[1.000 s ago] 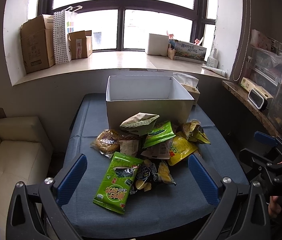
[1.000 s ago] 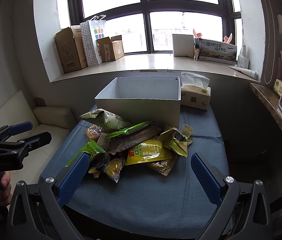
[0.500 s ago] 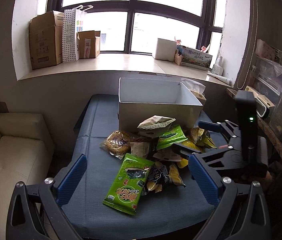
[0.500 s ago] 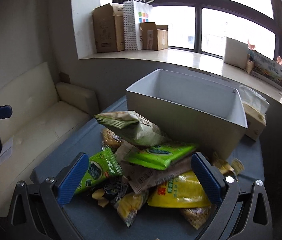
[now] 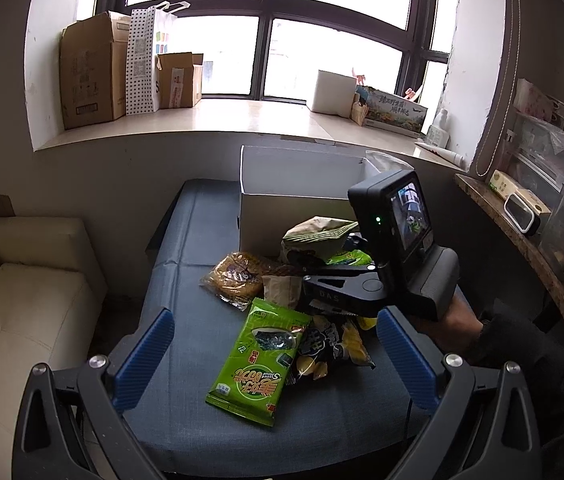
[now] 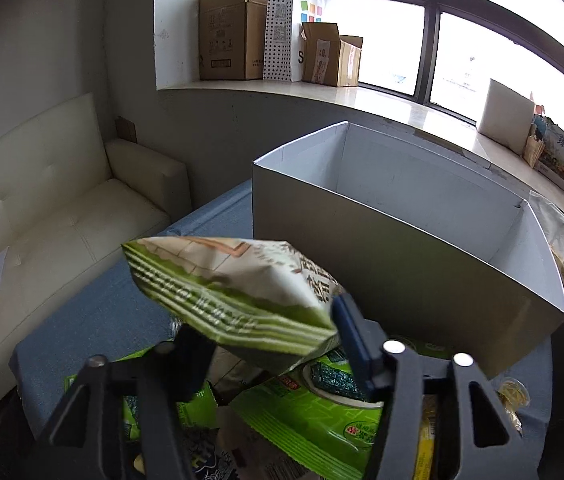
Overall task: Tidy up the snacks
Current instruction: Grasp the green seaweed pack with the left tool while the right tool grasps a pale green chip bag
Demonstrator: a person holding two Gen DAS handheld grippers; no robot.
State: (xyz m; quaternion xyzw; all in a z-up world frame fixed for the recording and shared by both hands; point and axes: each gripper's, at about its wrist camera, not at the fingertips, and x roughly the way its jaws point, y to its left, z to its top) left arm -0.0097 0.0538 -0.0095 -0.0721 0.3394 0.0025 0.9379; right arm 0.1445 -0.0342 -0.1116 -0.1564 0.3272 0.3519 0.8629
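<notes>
Snack bags lie heaped on the blue table (image 5: 190, 280) in front of an open white box (image 5: 293, 216). The topmost one, a green-and-cream bag (image 6: 234, 284), sits between the jaws of my right gripper (image 6: 272, 330). Those jaws are closing, and the blue pads press its lower edge. In the left wrist view the right gripper (image 5: 313, 268) reaches into the heap at that bag (image 5: 317, 232). My left gripper (image 5: 276, 356) hangs open above the near end of the table, over a bright green seaweed bag (image 5: 262, 356), and holds nothing.
A brown-and-yellow snack bag (image 5: 238, 276) lies at the left of the heap. A cream sofa (image 5: 30, 300) stands left of the table. A tissue pack (image 6: 557, 232) sits behind the box (image 6: 381, 264). A cluttered shelf (image 5: 521, 232) runs along the right wall.
My right gripper has come down and in onto the heap, rolled, and narrowed its jaws around the top green-and-cream bag. The left gripper has stayed nearly still and open.
</notes>
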